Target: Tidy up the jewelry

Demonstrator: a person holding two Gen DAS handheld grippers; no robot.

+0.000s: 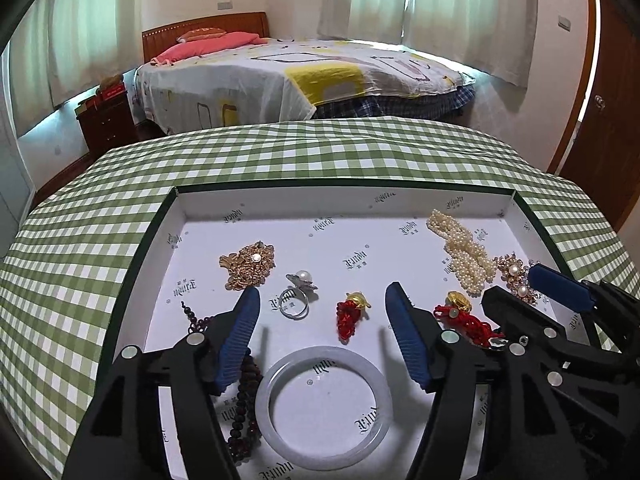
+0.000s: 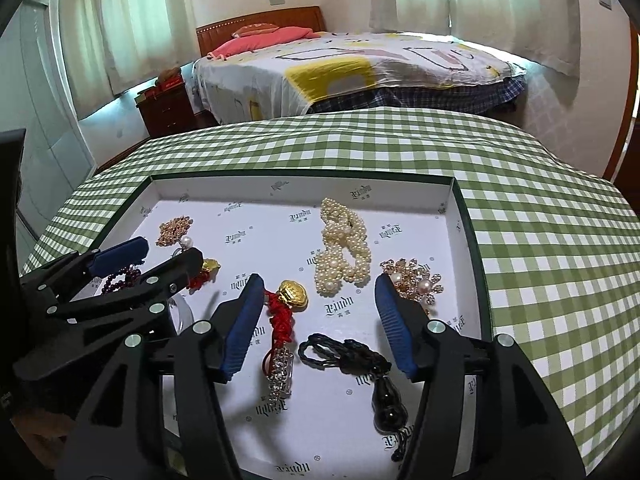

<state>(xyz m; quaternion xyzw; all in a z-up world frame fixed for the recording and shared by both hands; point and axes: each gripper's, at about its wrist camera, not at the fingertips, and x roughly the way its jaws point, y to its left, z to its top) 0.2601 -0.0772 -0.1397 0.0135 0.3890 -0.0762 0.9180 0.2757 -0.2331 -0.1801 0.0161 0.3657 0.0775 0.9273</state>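
Note:
A white-lined tray (image 1: 340, 196) with a dark green rim sits on the checked cloth and holds the jewelry. In the left wrist view my left gripper (image 1: 322, 300) is open over a pale jade bangle (image 1: 324, 404), a pearl ring (image 1: 298, 292) and a red-cord gold charm (image 1: 352, 314). A gold brooch (image 1: 248, 264) and dark beads (image 1: 244, 400) lie to the left. In the right wrist view my right gripper (image 2: 320, 288) is open above a second red-cord gold charm (image 2: 290, 294), a crystal bracelet (image 2: 280, 372) and a black cord pendant (image 2: 360, 368). A pearl necklace (image 2: 342, 248) and a pearl brooch (image 2: 414, 280) lie beyond.
The table has a green-and-white checked cloth (image 1: 320, 148). Each gripper shows in the other's view, the right one (image 1: 532, 300) at the tray's right, the left one (image 2: 160, 252) at its left. A bed (image 1: 300, 76) and a dark nightstand (image 1: 104, 120) stand behind the table.

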